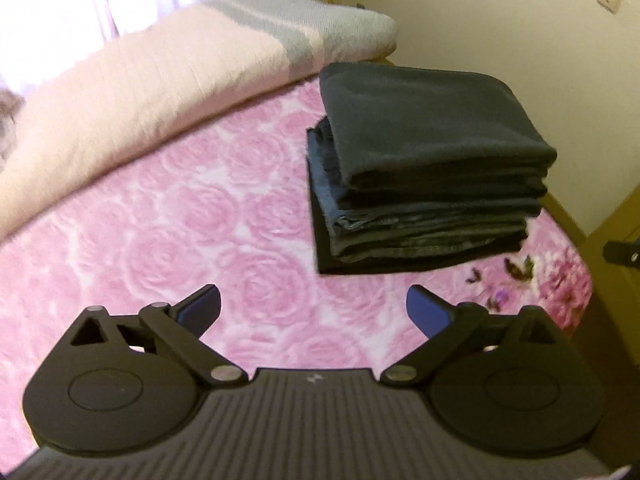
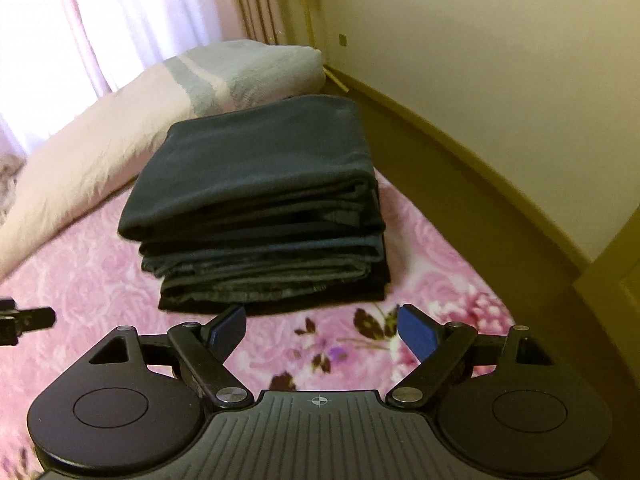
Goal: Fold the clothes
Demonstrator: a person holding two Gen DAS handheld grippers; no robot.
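A stack of folded dark clothes [image 1: 424,168] lies on the pink rose-patterned bedspread [image 1: 168,232], near the bed's right edge. It also shows in the right wrist view [image 2: 260,216], straight ahead. The top piece is a dark grey-green folded garment; denim-like layers lie under it. My left gripper [image 1: 314,308] is open and empty, over the bedspread, short of the stack and to its left. My right gripper [image 2: 322,328] is open and empty, just in front of the stack's near edge. A bit of the left gripper [image 2: 24,320] shows at the left edge of the right wrist view.
A pale pink and grey folded quilt [image 1: 168,68] lies along the far side of the bed by the curtains [image 2: 120,20]. A cream wall [image 2: 500,60] and wooden bed frame [image 2: 460,168] run along the right. The bedspread [image 2: 80,280] stretches to the left.
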